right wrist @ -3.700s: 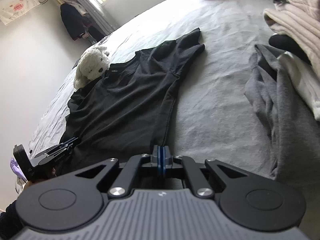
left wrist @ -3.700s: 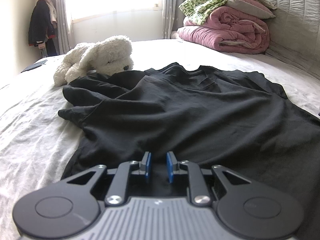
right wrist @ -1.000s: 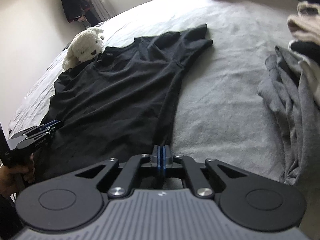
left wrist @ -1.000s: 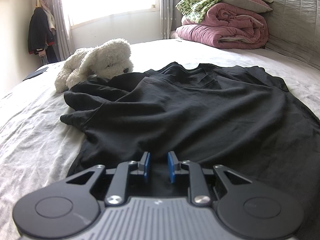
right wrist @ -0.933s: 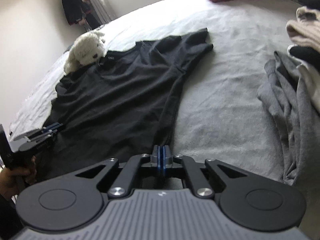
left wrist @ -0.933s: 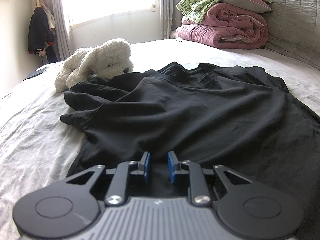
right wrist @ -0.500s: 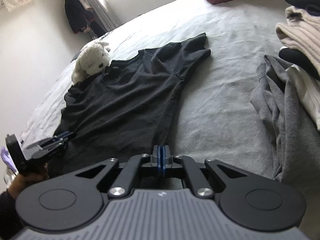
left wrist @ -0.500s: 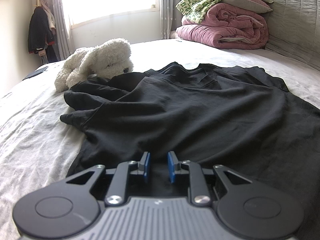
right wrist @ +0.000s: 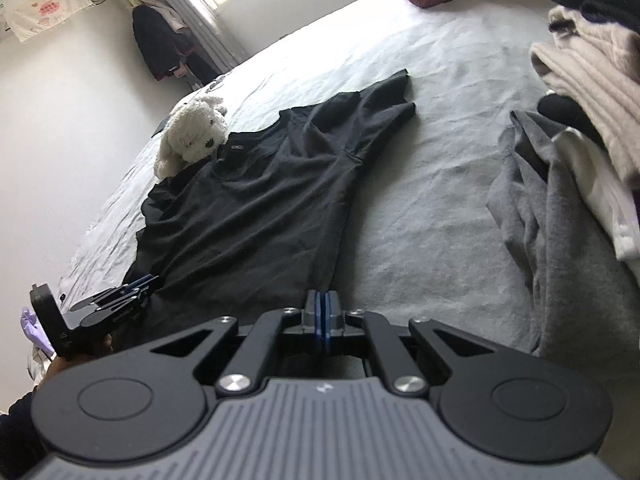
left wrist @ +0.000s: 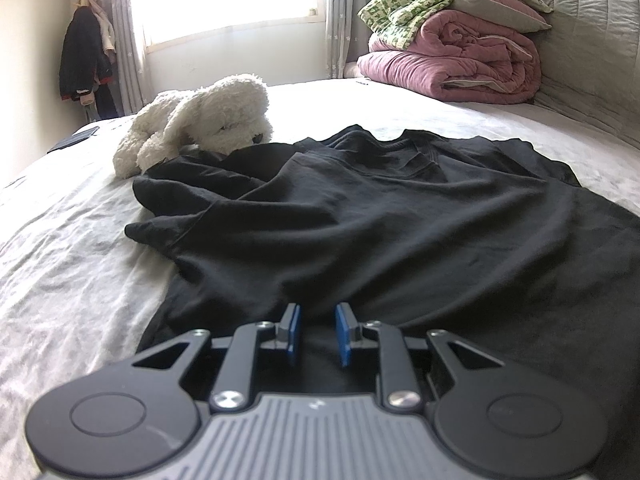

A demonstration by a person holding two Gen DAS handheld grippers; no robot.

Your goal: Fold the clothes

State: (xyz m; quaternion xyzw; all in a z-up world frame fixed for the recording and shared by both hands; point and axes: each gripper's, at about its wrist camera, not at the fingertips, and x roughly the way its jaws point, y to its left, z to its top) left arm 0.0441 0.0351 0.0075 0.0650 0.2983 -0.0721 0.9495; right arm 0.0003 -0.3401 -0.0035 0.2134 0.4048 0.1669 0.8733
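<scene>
A black T-shirt (left wrist: 400,232) lies spread on the grey bed sheet (left wrist: 60,260), collar away from me and its left sleeve bunched. My left gripper (left wrist: 318,332) sits at the shirt's near hem on the left side, open, with dark cloth lying between its blue pads. In the right wrist view the same T-shirt (right wrist: 248,216) runs down to my right gripper (right wrist: 323,312), whose pads are pressed together on the hem's right corner. The left gripper (right wrist: 136,292) shows there too, at the hem's left corner, held by a hand (right wrist: 76,360).
A white plush dog (left wrist: 208,120) lies against the shirt's left shoulder. Folded pink and green quilts (left wrist: 452,64) are stacked by the padded headboard (left wrist: 592,40). A crumpled grey garment (right wrist: 536,216) and a pile of clothes (right wrist: 592,80) lie to the right of the shirt.
The right gripper has shifted and tilted over the last second while keeping the hem corner at its pads. The left gripper and its view have hardly moved.
</scene>
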